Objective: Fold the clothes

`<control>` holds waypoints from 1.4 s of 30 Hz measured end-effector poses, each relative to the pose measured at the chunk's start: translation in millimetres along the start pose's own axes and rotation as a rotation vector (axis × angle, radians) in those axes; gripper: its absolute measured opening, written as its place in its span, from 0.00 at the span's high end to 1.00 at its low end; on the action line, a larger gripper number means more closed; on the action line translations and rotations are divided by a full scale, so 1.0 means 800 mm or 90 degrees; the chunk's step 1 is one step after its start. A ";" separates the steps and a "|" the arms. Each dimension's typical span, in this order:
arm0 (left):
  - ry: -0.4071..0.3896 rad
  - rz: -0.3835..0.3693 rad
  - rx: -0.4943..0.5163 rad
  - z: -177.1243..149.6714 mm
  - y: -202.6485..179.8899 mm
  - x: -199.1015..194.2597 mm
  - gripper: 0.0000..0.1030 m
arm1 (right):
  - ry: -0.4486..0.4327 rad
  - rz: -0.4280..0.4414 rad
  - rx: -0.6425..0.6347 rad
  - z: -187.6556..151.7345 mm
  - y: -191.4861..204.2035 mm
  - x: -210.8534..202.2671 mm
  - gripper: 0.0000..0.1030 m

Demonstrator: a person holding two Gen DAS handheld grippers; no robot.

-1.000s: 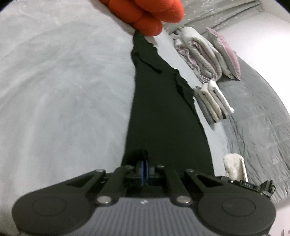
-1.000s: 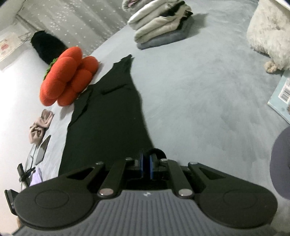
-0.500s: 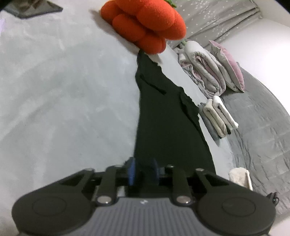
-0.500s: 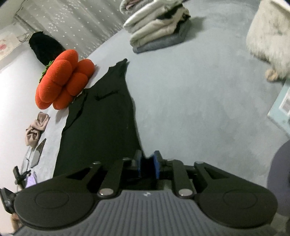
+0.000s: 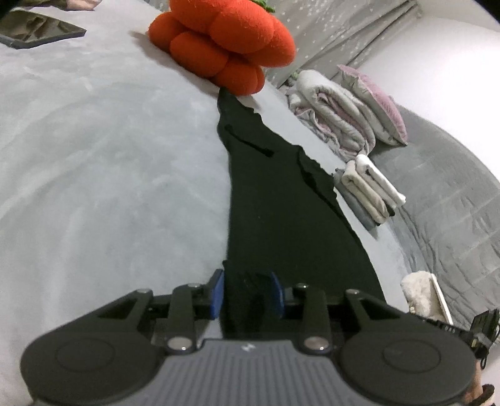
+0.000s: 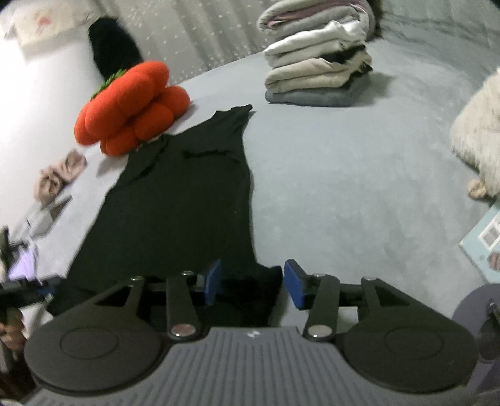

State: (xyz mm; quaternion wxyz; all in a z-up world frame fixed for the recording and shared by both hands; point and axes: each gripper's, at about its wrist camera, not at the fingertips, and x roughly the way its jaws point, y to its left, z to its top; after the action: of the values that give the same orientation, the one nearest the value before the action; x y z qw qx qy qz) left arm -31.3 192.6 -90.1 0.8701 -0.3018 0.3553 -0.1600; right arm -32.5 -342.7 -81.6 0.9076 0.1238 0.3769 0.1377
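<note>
A long black garment [image 5: 281,212] lies flat on the grey bed [image 5: 93,156], stretching away from me toward an orange plush. My left gripper [image 5: 247,295] sits at the near left corner of its hem. The jaws stand apart, with the bunched black cloth loose between the blue pads [image 5: 216,296]. In the right wrist view the same garment [image 6: 187,203] runs up the middle. My right gripper [image 6: 253,282] is at the near right corner and its jaws are opening. The cloth lies between them, and a gap shows beside the right pad [image 6: 293,284].
The orange pumpkin plush [image 5: 228,40] touches the garment's far end. A stack of folded clothes [image 6: 318,78] and a rolled quilt [image 5: 334,115] lie beyond the right side. A dark tablet [image 5: 37,29] lies far left. A white fluffy item [image 6: 478,131] and a booklet [image 6: 487,234] sit at the right.
Both grippers were shut on the hem corners a second ago; both have let go, the right now wider than the left. Each wrist has rolled a little, and the cloth has settled.
</note>
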 end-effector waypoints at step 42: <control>-0.114 0.056 0.160 -0.022 -0.054 -0.003 0.96 | -0.104 -0.041 -0.201 -0.026 0.041 0.032 0.89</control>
State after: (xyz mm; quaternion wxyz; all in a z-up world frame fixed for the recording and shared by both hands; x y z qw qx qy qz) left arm -48.6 153.3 -70.9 0.9354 -0.1874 0.2666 -0.1373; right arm -35.2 -300.9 -101.4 0.9474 -0.0219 0.2790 0.1554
